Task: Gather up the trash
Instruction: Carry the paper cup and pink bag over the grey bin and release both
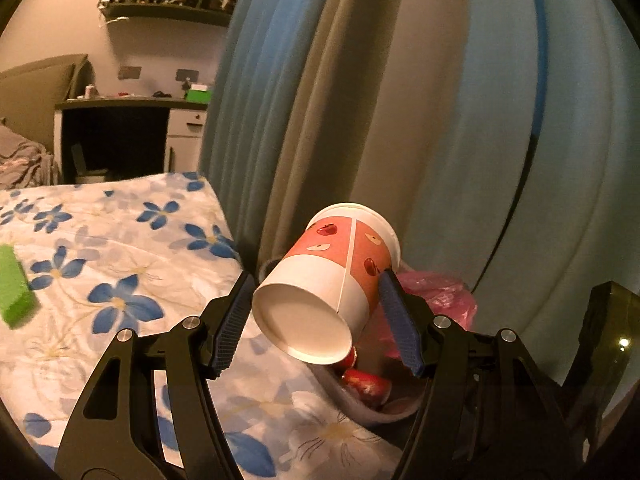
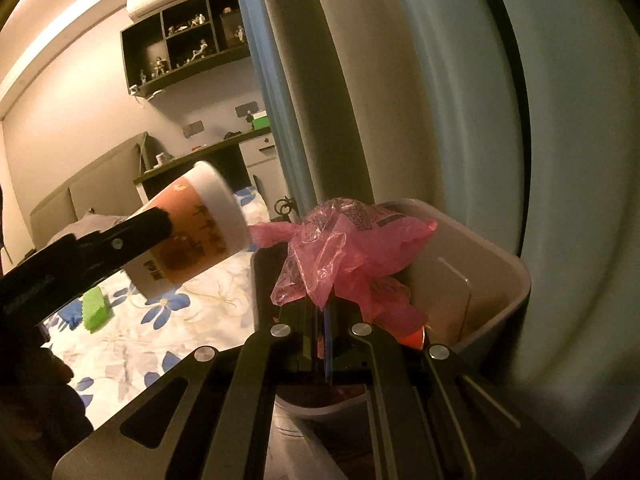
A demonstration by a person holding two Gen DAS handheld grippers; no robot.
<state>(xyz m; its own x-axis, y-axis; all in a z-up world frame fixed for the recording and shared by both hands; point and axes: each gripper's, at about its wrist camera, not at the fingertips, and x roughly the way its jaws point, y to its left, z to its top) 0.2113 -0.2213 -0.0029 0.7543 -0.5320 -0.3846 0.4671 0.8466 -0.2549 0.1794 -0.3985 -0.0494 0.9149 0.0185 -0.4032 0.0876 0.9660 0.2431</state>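
Note:
My left gripper (image 1: 316, 278) is shut on a paper cup (image 1: 344, 248) printed with red apples. The cup is tilted with its white base toward the camera, and it hangs at the near rim of a grey bin (image 1: 360, 408). A red can (image 1: 366, 384) lies inside the bin. In the right wrist view, my right gripper (image 2: 320, 308) is shut on a crumpled pink plastic bag (image 2: 348, 248) held over the bin (image 2: 516, 280). The cup (image 2: 200, 224) in the left gripper (image 2: 160, 220) shows at the left of that view. The pink bag (image 1: 440, 296) also appears behind the cup.
A bed with a blue-flowered sheet (image 1: 120, 240) lies left of the bin, with a green block (image 1: 14, 292) on it. Blue and grey curtains (image 1: 440, 120) hang right behind the bin. A dark desk (image 1: 120, 108) and wall shelves stand far back. A dark glossy object (image 1: 608, 320) sits at the right.

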